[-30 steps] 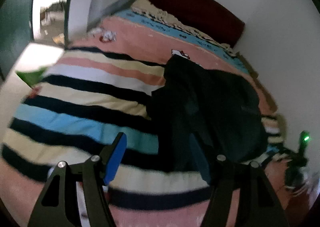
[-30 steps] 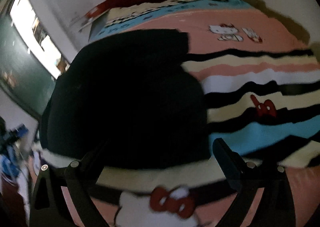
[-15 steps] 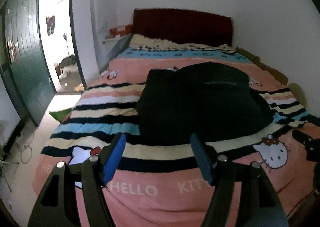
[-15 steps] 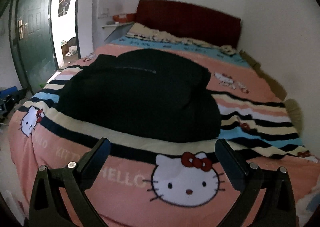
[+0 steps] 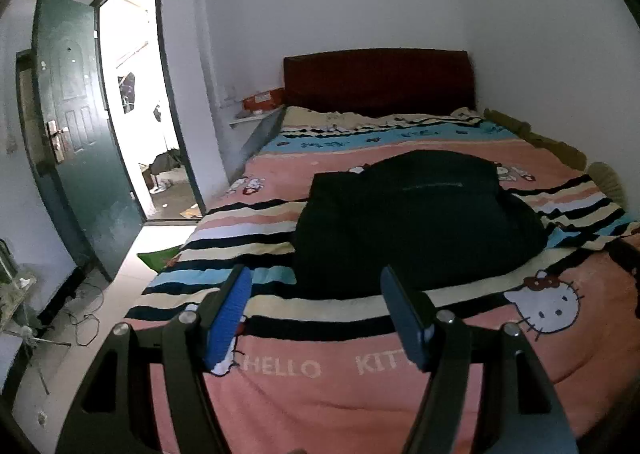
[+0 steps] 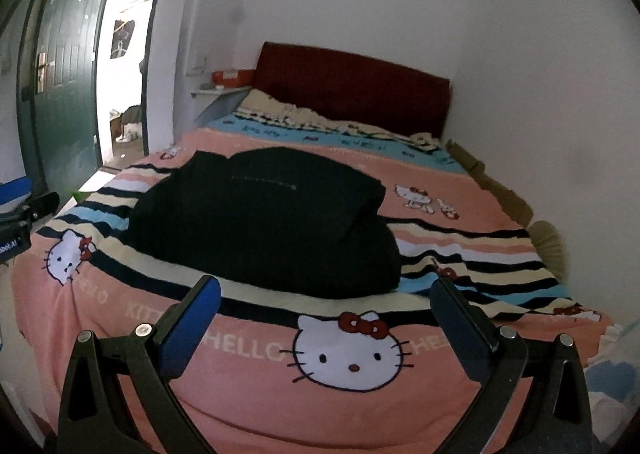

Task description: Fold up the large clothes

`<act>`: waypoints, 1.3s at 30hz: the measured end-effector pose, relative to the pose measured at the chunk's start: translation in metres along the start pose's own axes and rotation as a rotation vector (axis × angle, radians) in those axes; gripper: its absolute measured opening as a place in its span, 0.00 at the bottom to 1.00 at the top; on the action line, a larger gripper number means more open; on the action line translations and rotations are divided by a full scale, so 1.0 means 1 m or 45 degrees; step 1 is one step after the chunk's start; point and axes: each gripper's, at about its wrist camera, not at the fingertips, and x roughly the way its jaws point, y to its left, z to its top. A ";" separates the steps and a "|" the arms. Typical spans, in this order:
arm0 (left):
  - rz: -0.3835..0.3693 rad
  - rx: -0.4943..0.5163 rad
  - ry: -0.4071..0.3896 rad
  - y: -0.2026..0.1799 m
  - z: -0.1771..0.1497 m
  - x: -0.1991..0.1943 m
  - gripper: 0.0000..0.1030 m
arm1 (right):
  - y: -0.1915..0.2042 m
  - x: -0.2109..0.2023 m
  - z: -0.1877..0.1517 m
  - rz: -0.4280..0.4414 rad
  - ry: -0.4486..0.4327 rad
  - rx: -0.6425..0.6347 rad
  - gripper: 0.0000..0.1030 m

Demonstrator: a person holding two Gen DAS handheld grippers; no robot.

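Walls [image 5: 360,5]: plain white
Door [image 5: 80,133]: dark green, open, daylight beyond
Bed [image 6: 280,394]: pink striped cover, red headboard [image 5: 376,79]
Floor [image 5: 108,294]: pale, cables

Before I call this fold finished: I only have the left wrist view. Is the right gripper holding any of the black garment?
Observer: No. The right gripper is open with nothing between its fingers; the black garment lies on the bed ahead of it, apart.
Operator: What is right in front of it, then?
Observer: A Hello Kitty face print on the pink bedspread shows between the fingers, nearer than the garment's front edge.
Operator: Can you see my left gripper from that side?
Observer: Only its tip, at the left edge of the right wrist view: the left gripper shows a blue pad and a black finger, well clear of the garment.
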 end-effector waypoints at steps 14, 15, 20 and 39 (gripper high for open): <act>-0.013 0.035 -0.015 -0.013 -0.015 -0.013 0.64 | -0.004 -0.015 -0.012 -0.033 -0.034 0.011 0.99; -0.019 0.040 -0.009 -0.015 -0.016 -0.012 0.64 | -0.004 -0.015 -0.013 -0.036 -0.033 0.012 0.99; -0.041 0.051 0.016 -0.020 -0.022 -0.004 0.64 | -0.007 -0.008 -0.016 -0.033 -0.019 0.021 0.99; -0.079 0.088 0.178 -0.040 -0.053 0.047 0.64 | -0.017 0.050 -0.046 -0.032 0.146 0.086 0.99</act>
